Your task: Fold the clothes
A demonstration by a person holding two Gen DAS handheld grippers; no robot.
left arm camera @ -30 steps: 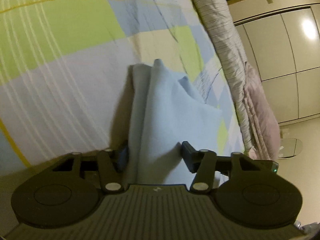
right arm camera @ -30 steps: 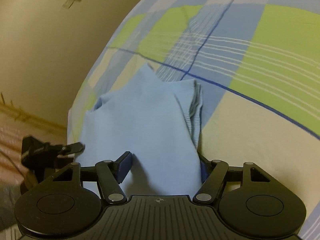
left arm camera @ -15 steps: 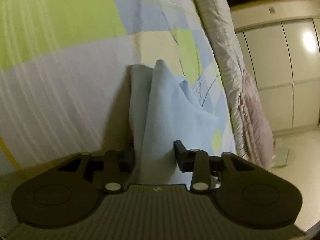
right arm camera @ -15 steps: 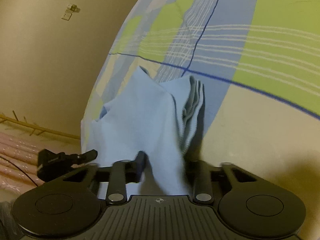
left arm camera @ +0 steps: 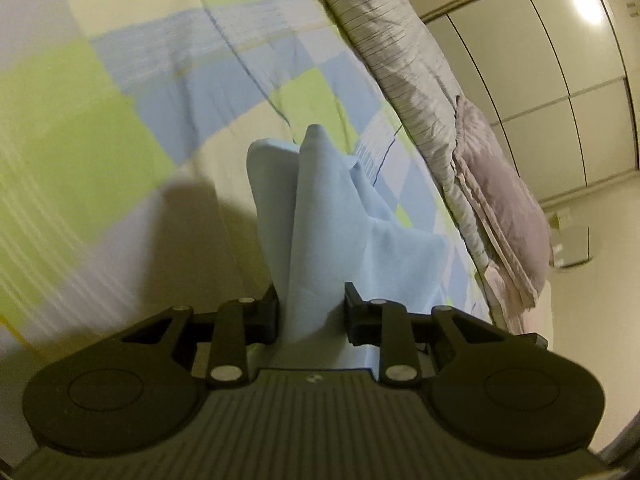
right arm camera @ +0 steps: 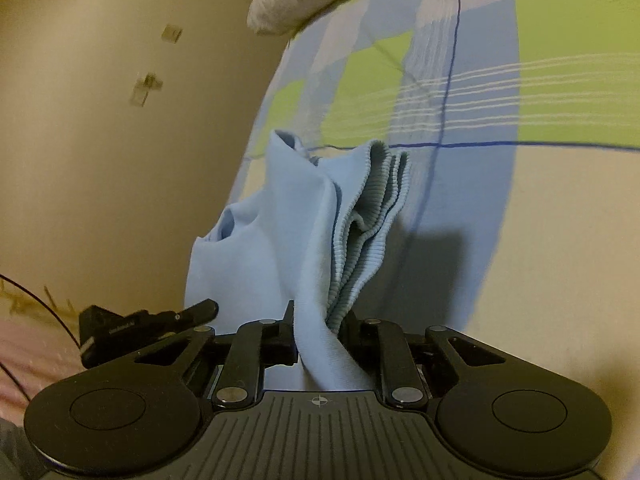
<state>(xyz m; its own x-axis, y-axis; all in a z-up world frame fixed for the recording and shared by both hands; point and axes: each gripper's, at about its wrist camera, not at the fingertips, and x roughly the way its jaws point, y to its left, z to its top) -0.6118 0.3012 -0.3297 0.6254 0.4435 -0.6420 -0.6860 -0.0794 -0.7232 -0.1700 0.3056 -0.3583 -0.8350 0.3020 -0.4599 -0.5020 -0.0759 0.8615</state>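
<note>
Checked bedsheet (left arm camera: pixel 120 128) below, both hand-held grippers pinch the light-blue garment (left arm camera: pixel 320 216), apparently bunched lengthwise away from them.

A plain light-blue garment (left arm camera: pixel 332 216) lies on a bedsheet (left arm camera: pixel 120 92) checked in lime green, pale blue and cream, between black grippers.

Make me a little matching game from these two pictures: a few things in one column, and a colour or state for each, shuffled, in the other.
Things:
1. light blue garment
2. checked bedsheet
3. striped duvet
4. wardrobe doors

Descriptions:
A. pale, glossy, reflecting a lamp
B. green, blue and cream squares
C. pinched and lifted off the bed
D. rolled along the bed's far edge

Pairs: 1-C, 2-B, 3-D, 4-A
</note>
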